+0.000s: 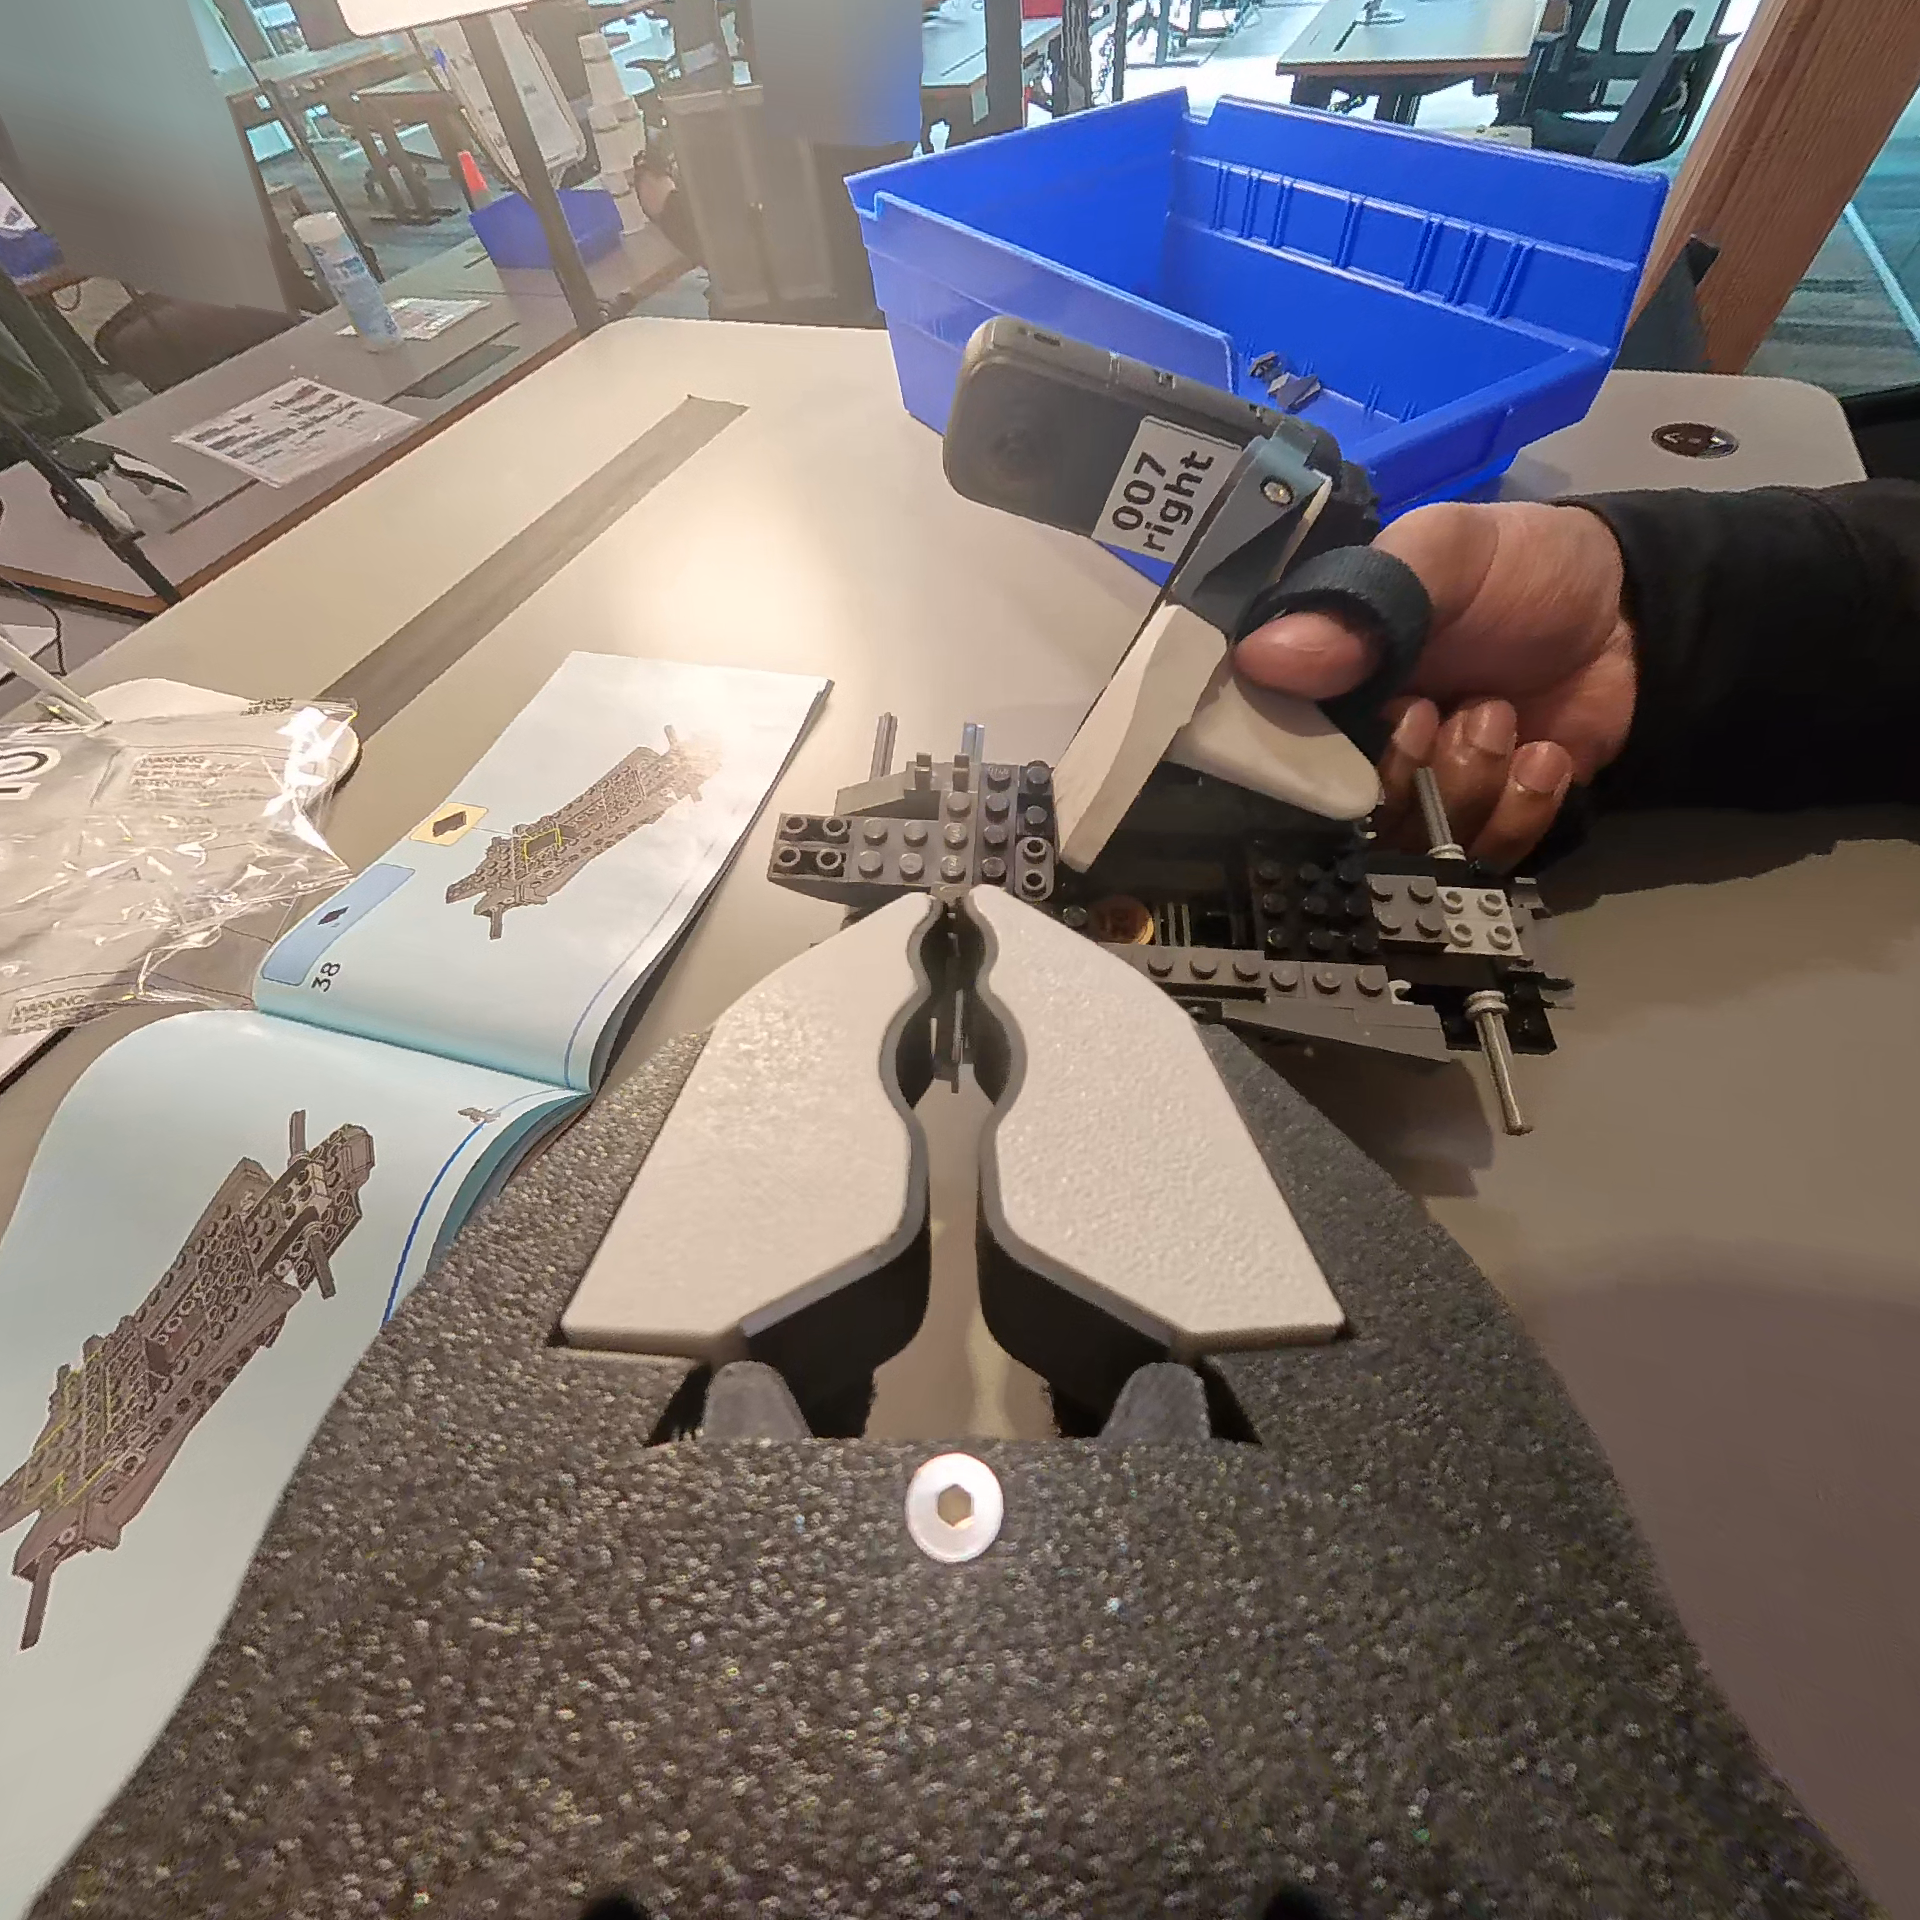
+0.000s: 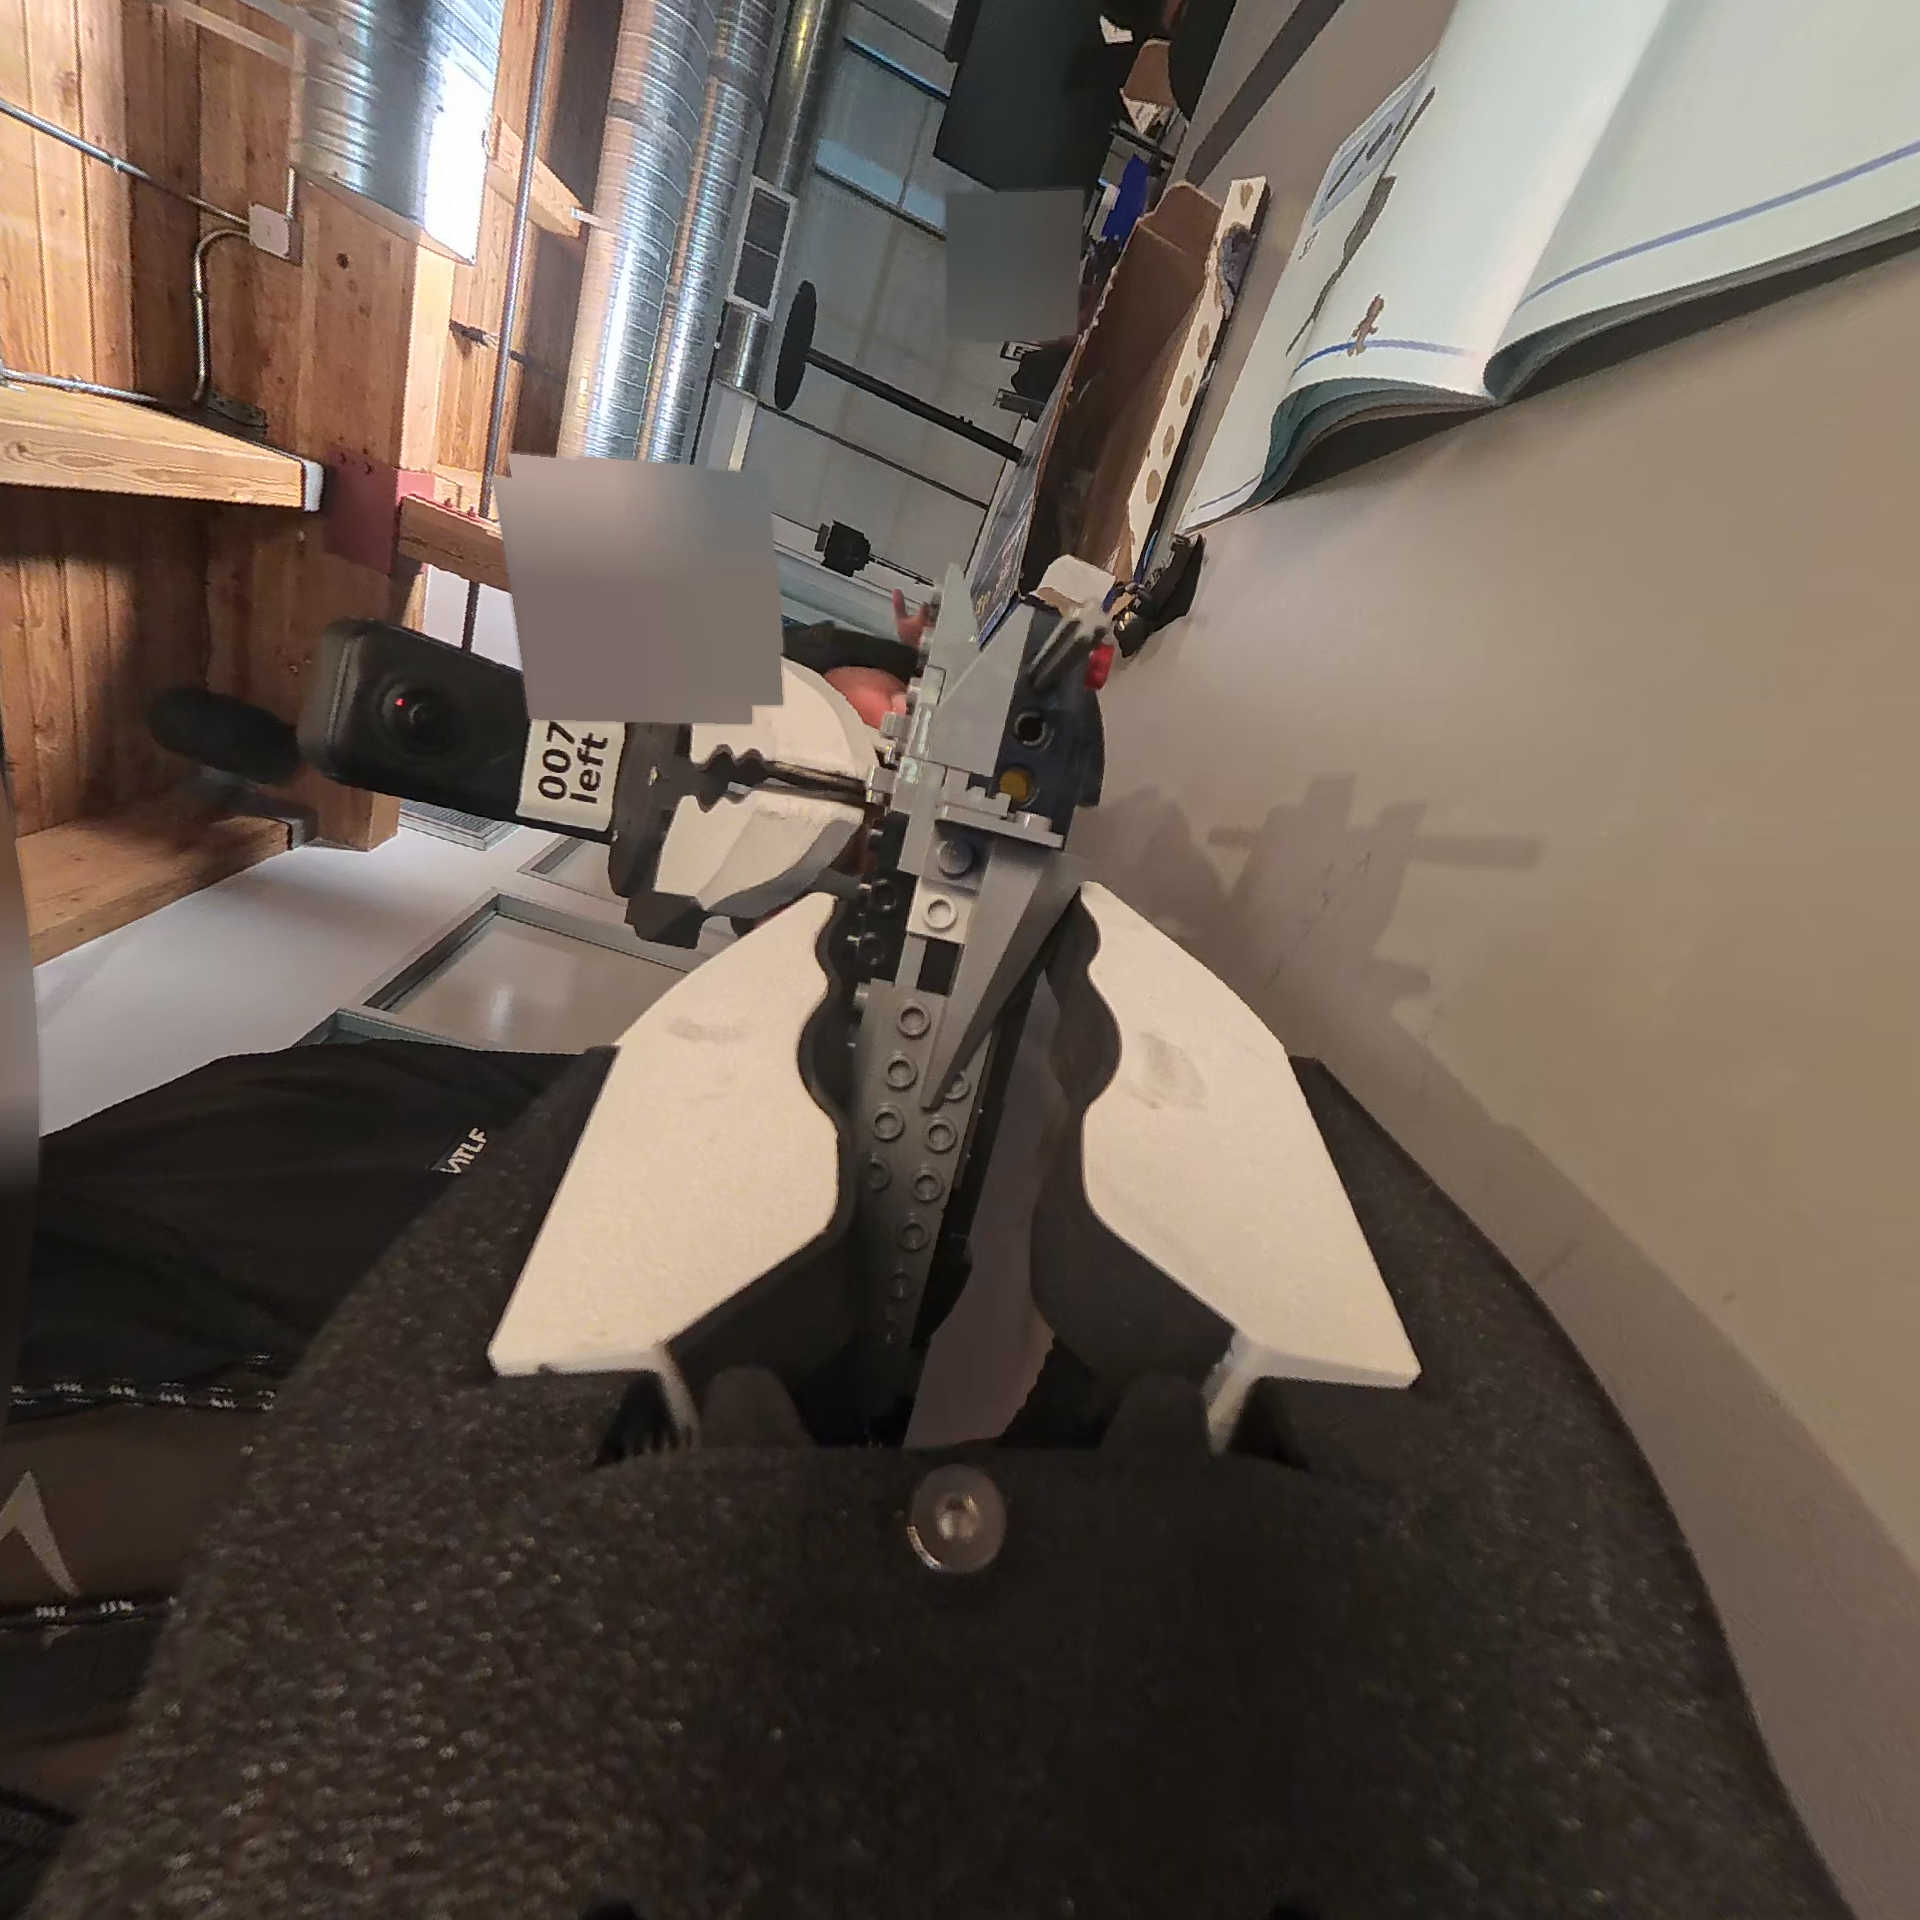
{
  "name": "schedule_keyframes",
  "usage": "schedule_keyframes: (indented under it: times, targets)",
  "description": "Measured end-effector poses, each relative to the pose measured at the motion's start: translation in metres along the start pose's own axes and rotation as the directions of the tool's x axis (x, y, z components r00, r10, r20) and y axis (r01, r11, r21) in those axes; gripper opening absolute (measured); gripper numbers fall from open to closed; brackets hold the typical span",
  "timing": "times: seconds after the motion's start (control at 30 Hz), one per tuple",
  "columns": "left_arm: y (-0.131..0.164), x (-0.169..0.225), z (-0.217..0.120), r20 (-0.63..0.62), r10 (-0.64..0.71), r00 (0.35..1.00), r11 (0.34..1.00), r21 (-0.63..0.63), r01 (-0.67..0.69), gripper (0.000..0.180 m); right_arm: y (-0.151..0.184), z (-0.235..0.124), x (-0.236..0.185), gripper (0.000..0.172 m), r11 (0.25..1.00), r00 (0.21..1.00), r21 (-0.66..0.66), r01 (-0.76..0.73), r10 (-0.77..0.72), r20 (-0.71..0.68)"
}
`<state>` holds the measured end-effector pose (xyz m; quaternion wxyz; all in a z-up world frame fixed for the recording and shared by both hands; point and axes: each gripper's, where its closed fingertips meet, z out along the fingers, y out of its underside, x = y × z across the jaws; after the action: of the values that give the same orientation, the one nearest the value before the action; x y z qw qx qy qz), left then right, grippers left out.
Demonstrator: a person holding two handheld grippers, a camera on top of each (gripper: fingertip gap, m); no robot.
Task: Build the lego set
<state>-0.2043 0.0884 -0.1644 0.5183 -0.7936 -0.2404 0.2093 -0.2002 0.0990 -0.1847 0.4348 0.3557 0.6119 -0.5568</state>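
Nearest in the left wrist view, the left claw (image 1: 951, 909) is being pressed almost together, its two grey fingers (image 1: 831, 1091) pinching a thin dark grey piece at the near edge of the brick model (image 1: 935, 831). One brick model is being shown, built of grey and black studded plates and lying on the beige surface (image 1: 623, 520). Two metal axles (image 1: 1496, 1049) are being carried at its right end.

Just beyond, the right claw (image 2: 961, 935) is being held by one hand (image 1: 1507, 644) in a dark sleeve, and its two fingers (image 2: 727, 1122) are being spread around the model's long body, with the studded grey plates and a grey wedge lying between them. From the left wrist view the right claw is being seen tilted down onto the model's black middle part.

To the left, one open instruction booklet (image 1: 540, 862) is being shown lying flat, with two light-blue pages facing up. Beside it, one crumpled clear plastic bag (image 1: 156, 831) is being seen.

Farther back, one blue plastic bin (image 1: 1247, 291) is being seen standing on the surface, with a few small dark pieces lying inside; their number cannot be told.
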Motion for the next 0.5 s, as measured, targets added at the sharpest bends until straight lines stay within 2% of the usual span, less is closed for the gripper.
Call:
schedule_keyframes:
  times: [0.2,0.3,0.37,0.43,0.5]
  targets:
    - [-0.007,-0.003,-0.003,0.004,-0.042,0.999,0.998,0.045,0.042,0.011,-0.001,0.0,-0.001,0.036,1.0,1.0,0.01,0.005,-0.005,0.001]
    - [-0.016,-0.019,-0.01,-0.006,-0.245,0.969,0.96,0.136,0.244,0.024,-0.005,-0.002,-0.003,0.036,0.999,1.0,0.034,0.021,-0.021,0.007]
    - [-0.018,-0.03,-0.013,-0.089,-0.468,0.879,0.86,0.184,0.476,0.036,-0.009,-0.004,-0.004,0.036,0.998,0.999,0.056,0.038,-0.038,0.004]
    - [-0.017,-0.032,-0.012,-0.242,-0.647,0.723,0.705,0.171,0.689,0.045,-0.014,-0.006,-0.005,0.036,0.994,0.998,0.087,0.06,-0.06,-0.003]
    - [-0.012,-0.027,-0.007,-0.371,-0.751,0.546,0.557,0.088,0.826,0.054,-0.019,-0.009,-0.008,0.036,0.989,0.996,0.119,0.084,-0.085,0.0]
